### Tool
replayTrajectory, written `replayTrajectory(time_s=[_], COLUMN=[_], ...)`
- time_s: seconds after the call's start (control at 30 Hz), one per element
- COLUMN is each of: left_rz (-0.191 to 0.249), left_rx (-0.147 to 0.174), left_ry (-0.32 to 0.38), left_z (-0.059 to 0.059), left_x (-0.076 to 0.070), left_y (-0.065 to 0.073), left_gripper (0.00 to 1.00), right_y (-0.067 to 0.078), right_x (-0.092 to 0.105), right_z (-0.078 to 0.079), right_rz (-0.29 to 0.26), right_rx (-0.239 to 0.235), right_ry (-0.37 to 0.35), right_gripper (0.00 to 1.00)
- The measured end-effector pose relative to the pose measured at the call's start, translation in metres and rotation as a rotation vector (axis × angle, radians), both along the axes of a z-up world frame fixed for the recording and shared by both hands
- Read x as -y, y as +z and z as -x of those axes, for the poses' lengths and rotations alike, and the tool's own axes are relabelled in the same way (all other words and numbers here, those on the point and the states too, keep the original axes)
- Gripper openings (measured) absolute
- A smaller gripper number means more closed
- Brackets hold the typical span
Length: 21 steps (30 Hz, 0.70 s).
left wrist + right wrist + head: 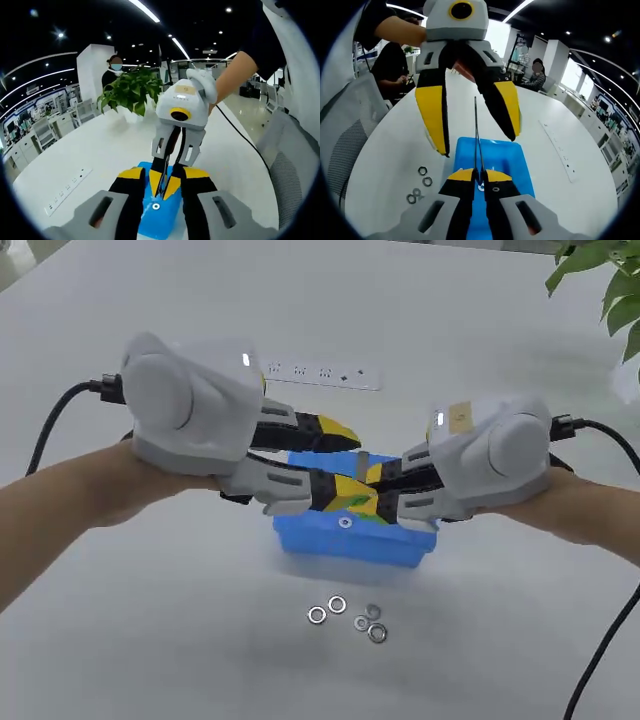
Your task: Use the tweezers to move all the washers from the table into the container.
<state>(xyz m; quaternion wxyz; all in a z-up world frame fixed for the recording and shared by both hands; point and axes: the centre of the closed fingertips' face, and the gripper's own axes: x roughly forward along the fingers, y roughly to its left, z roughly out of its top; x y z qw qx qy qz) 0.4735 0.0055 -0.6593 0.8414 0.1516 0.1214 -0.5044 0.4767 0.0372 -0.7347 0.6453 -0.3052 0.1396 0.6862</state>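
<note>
- Hovering above the blue container (350, 545), the two grippers met nose to nose over the middle of the table (150, 640).
- On the right gripper (479, 176), the jaws were pinched narrow on the tweezers (475, 135), which ran straight ahead from them as a thin metal line.
- On the left gripper (165, 175), the jaws stood wide, one on each side of the far end of the tweezers. As far as could be seen, they were apart from the blades and holding nothing.
- One washer (345, 523) lay on the container floor, right below the meeting jaws, so at least one was home.
- A cluster of washers (336, 605) lay on the table on the near side of the container, just beside it. There were about five, packed close, with a couple looking as if they touched.
- The tweezer tips were too fine to show whether they carried anything.
- My read was that the job was in its early part: one washer in and the bulk left to fetch.
- The wide left jaws looked placed to squeeze the blades while the right gripper steadied them. The next pickup would call for bringing the tips down onto the near cluster and lifting one ring clear of its neighbours.
</note>
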Motion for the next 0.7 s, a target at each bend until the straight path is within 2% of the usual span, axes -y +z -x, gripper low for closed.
replayTrajectory(time_s=[0.13,0.27,0.33,0.43,0.53,0.57,0.6,0.63,0.67,0.7], left_rz=[0.007,-0.005,0.013,0.000,-0.008,-0.031,-0.025,-0.024,-0.032,-0.033], left_rx=[-0.001,-0.002,-0.036,-0.031,-0.009,0.035,0.024,0.028,0.045,0.043], left_ry=[-0.015,-0.039,-0.062,-0.074,-0.080,-0.074,-0.075,-0.077,-0.070,-0.066], left_z=[-0.0006,0.0011,0.0057,0.0074,0.0075,0.0047,0.0066,0.0070,0.0054,0.0039], left_x=[0.0019,0.0013,0.0019,0.0013,0.0010,0.0002,0.0019,0.0031,0.0032,0.0021], left_y=[0.0021,0.0011,0.0009,-0.0003,0.0015,0.0031,0.0031,0.0040,0.0050,0.0047], left_gripper=[0.26,0.16,0.12,0.08,0.06,0.06,0.06,0.06,0.06,0.05], right_y=[-0.0008,-0.0016,-0.0014,-0.0014,-0.0006,0.0001,0.0010,0.0022,0.0028,0.0026], right_x=[-0.0007,-0.0024,-0.0032,-0.0033,-0.0040,-0.0039,-0.0037,-0.0036,-0.0030,-0.0024], right_z=[-0.0004,0.0011,0.0022,0.0043,0.0067,0.0053,0.0035,0.0017,-0.0007,-0.0012], right_rz=[0.002,0.002,-0.001,-0.001,-0.004,-0.005,-0.008,-0.012,-0.012,-0.010], right_rx=[-0.001,-0.004,-0.010,-0.012,-0.017,-0.011,-0.008,-0.001,0.012,0.009], right_ry=[-0.001,0.005,0.007,0.017,0.020,0.014,0.006,0.002,-0.002,-0.008], right_gripper=[0.08,0.08,0.08,0.08,0.08,0.08,0.08,0.09,0.09,0.10])
